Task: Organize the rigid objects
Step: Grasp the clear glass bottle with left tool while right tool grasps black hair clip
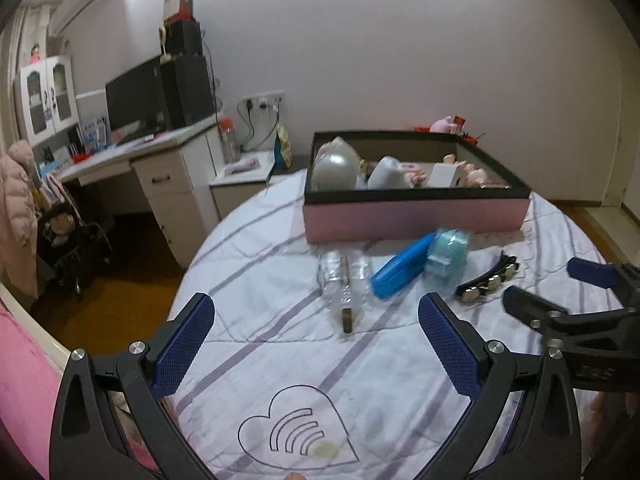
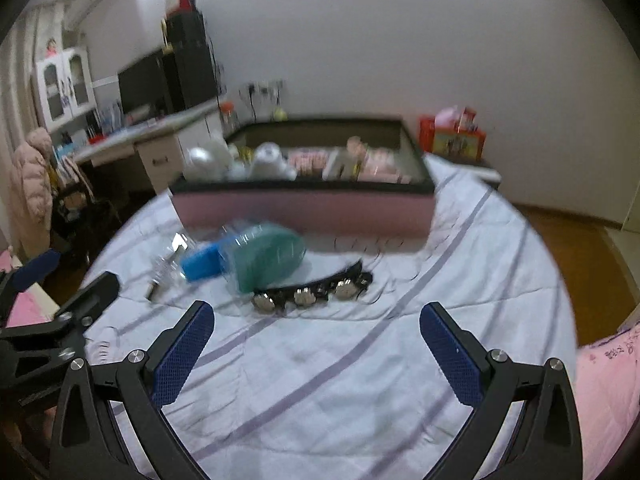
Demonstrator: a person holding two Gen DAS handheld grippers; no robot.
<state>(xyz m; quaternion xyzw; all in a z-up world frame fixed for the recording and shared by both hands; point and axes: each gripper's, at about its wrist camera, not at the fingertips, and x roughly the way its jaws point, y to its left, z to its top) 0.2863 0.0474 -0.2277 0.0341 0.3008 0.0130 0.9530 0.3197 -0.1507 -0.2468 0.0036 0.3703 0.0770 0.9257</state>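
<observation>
both tongs hover above the striped bedspread point(image 1: 280, 344) with nothing between their blue pads. the left gripper point(image 1: 316, 344) is spread wide, and the right gripper point(image 2: 316, 344) is spread just as wide; each is empty.

straight ahead of the left gripper lies a clear plastic bottle point(image 1: 344, 280) on its side, its dark cap end pointing back toward the fingers. just to the right of it lies a blue case point(image 1: 402, 272), touching a pale teal container point(image 1: 446, 262) on its far side. further right, close to the right gripper's tip, lies a black strap with silver bells point(image 1: 486, 282).

from the right wrist view, that strap with bells point(image 2: 312, 290) lies directly ahead of the spread fingers, with the teal container point(image 2: 268, 258) and blue case point(image 2: 200, 266) beyond it to the left, all blurred.

beyond all these loose items stands a pink box with a black rim point(image 1: 416, 216), already holding several pale objects too indistinct to name.
</observation>
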